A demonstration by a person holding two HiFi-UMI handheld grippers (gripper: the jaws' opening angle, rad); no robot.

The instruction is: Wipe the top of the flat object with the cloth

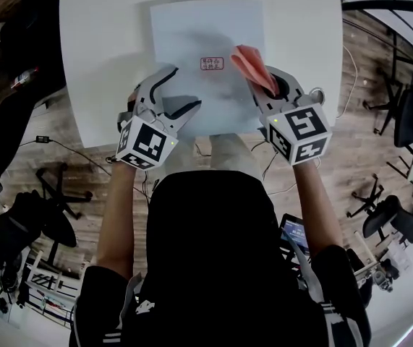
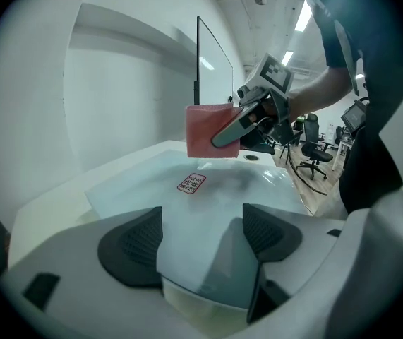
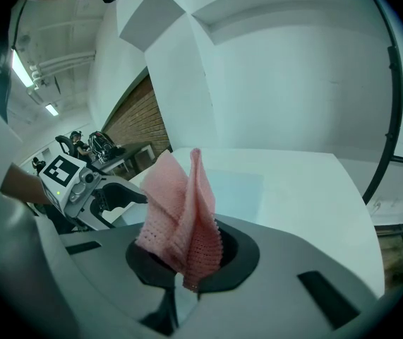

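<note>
A pale flat sheet (image 1: 206, 27) with a small red label (image 1: 212, 63) lies on the white table (image 1: 98, 49). My right gripper (image 1: 267, 87) is shut on a crumpled pink cloth (image 1: 252, 65), held just above the sheet's right edge. In the right gripper view the cloth (image 3: 180, 224) stands up out of the right gripper (image 3: 183, 263). My left gripper (image 1: 183, 89) is open over the sheet's near left part. In the left gripper view the sheet's near edge (image 2: 215, 256) lies between the spread pads (image 2: 134, 242), which do not press on it. The label (image 2: 192, 183) is ahead.
The table's near edge runs just under both grippers. A cable hole (image 2: 250, 157) sits in the table beyond the sheet. A thin upright panel (image 2: 212, 62) stands at the far side. Office chairs (image 1: 394, 223) and cables (image 1: 69, 150) are on the wooden floor around.
</note>
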